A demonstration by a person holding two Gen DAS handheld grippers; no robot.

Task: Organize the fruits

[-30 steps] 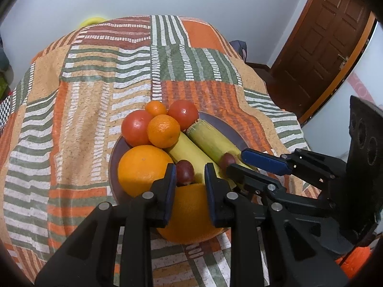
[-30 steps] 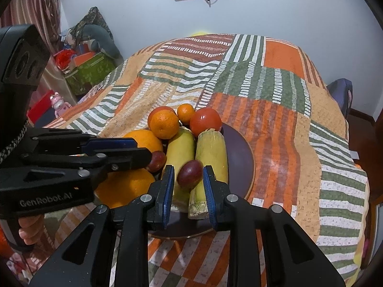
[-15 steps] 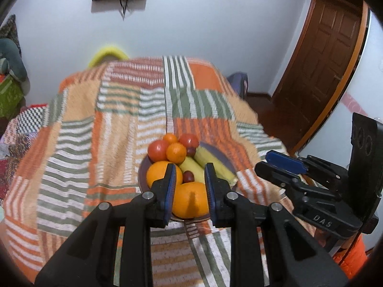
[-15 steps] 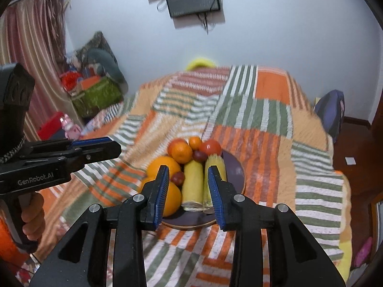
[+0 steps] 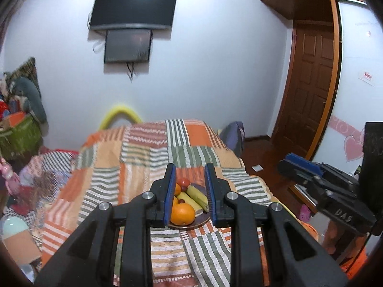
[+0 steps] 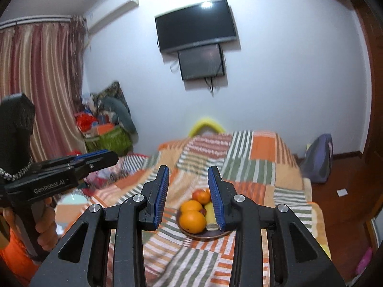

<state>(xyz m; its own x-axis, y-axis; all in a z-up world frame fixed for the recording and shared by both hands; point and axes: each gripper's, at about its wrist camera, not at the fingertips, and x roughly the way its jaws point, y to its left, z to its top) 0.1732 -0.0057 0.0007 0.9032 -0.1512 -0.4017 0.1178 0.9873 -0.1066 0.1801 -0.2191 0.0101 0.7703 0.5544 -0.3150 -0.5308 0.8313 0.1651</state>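
Fruits (image 5: 185, 203) sit piled on a dark round plate (image 5: 191, 223) on the patchwork bedspread (image 5: 143, 162), low in the centre of the left wrist view and a little right of centre in the lower part of the right wrist view: two large oranges at the near edge, smaller oranges and red fruits behind, long yellow-green pieces along the right side, a small dark fruit between. Both tools are well apart from the plate and grasp nothing: the left gripper (image 5: 190, 195) has its jaws parted with the pile showing between them, and the right gripper (image 6: 189, 197) is likewise released and empty. By the look of it the arranging is done or nearly so, since no fruit lies loose on the bedspread. If a touch-up is wanted, the sensible way is to come down slowly from above, one tool at a time, take a single top fruit across its middle, and avoid nudging the round oranges, which would likely roll off the shallow plate onto the soft cover.
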